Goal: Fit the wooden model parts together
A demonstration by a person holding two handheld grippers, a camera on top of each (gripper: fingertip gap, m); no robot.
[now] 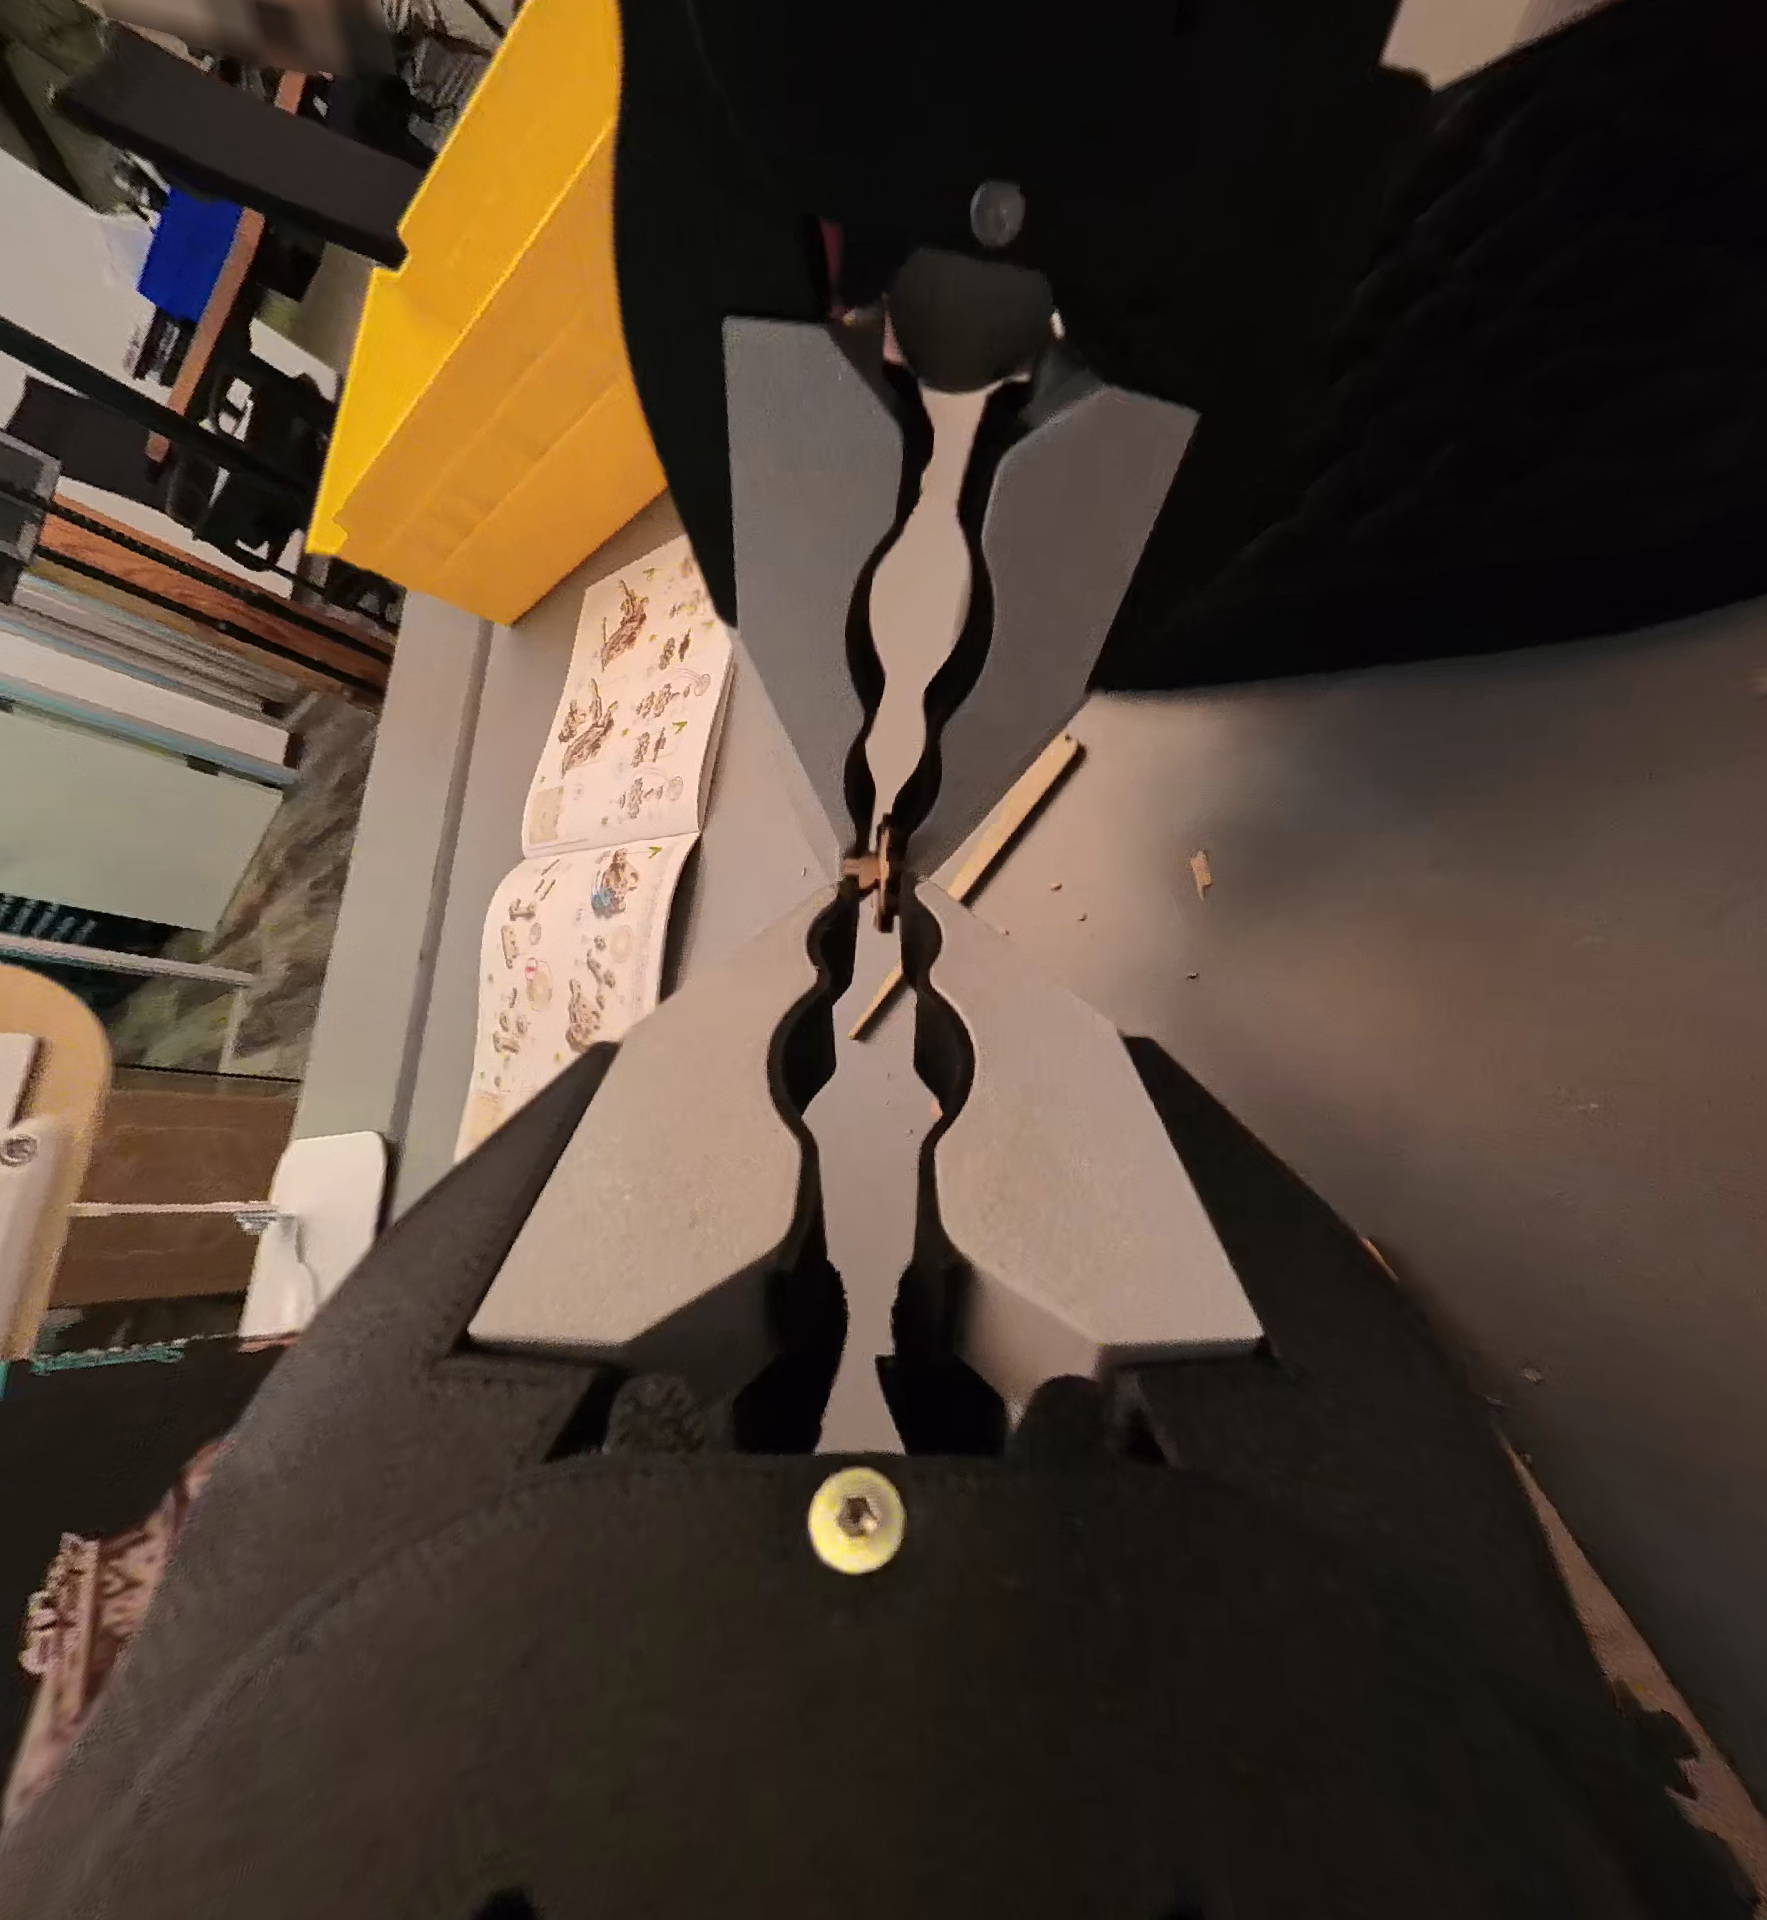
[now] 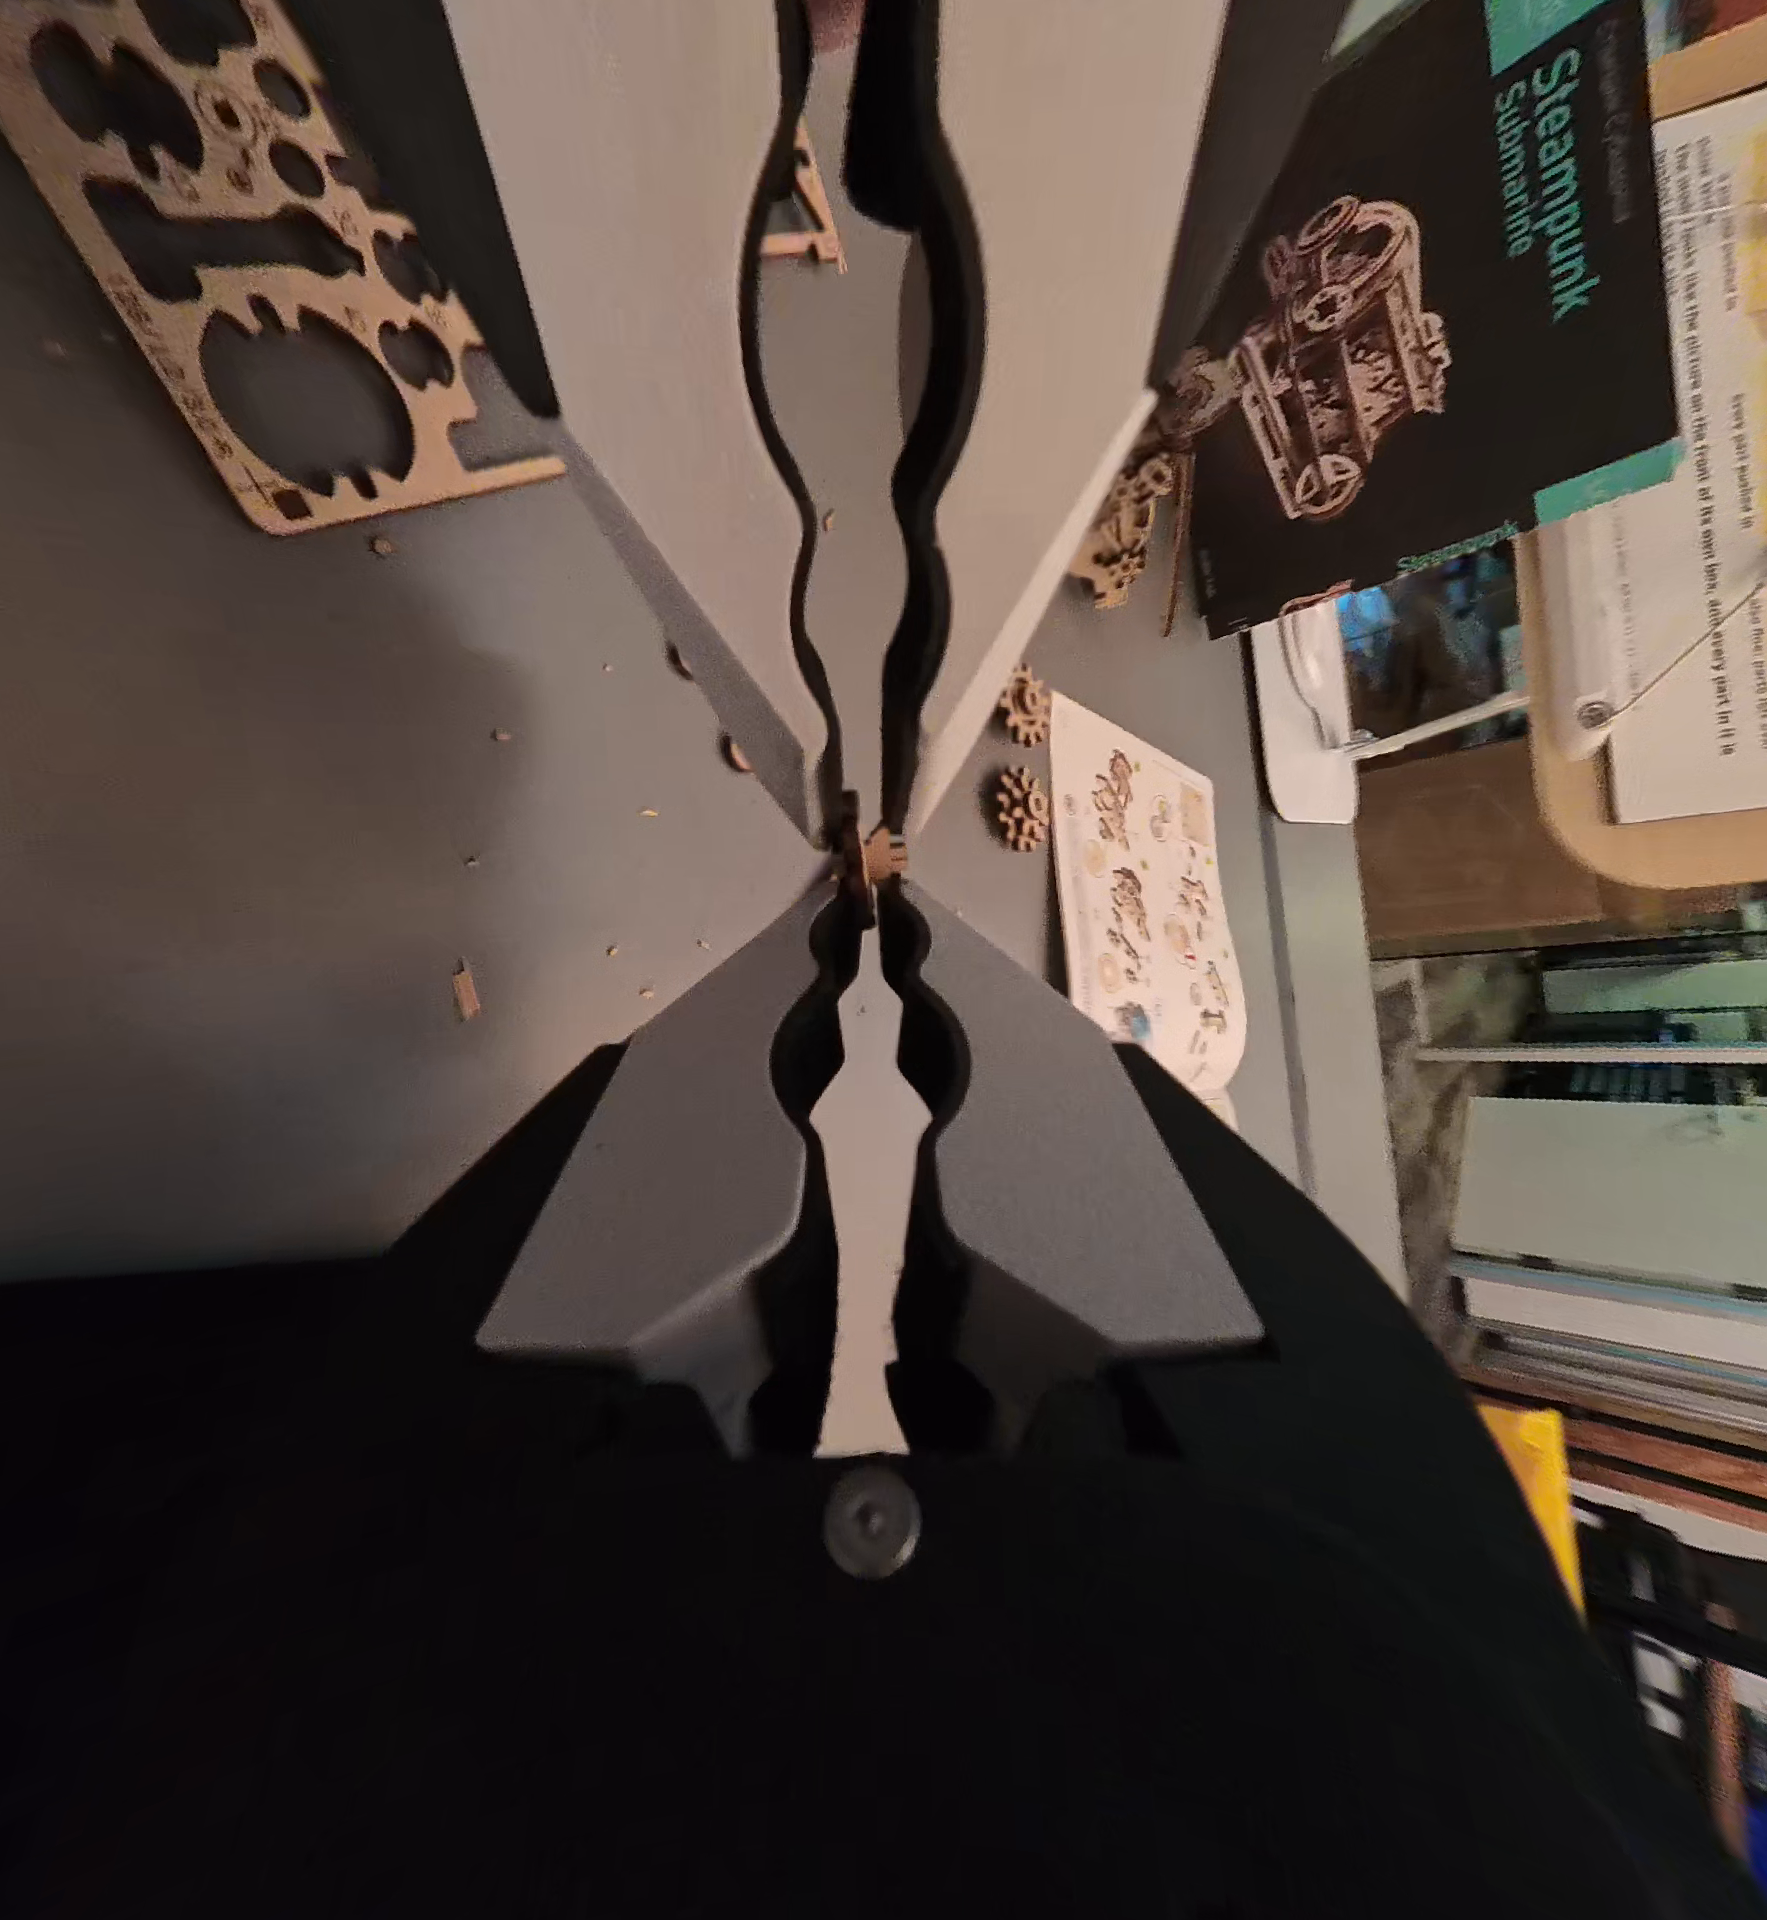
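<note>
Left wrist view shows the left claw (image 1: 874, 899) and right claw (image 1: 884, 821) meeting tip to tip above the grey worktop (image 1: 1430, 987), both pinching one small tan notched wooden gear piece (image 1: 877, 871) between them.

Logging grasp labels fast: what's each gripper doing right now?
Left gripper: shut on a small wooden part.
Right gripper: shut on a small wooden disc piece.

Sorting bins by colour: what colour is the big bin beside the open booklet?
Yellow bin; the left wrist view shows it best.
</note>
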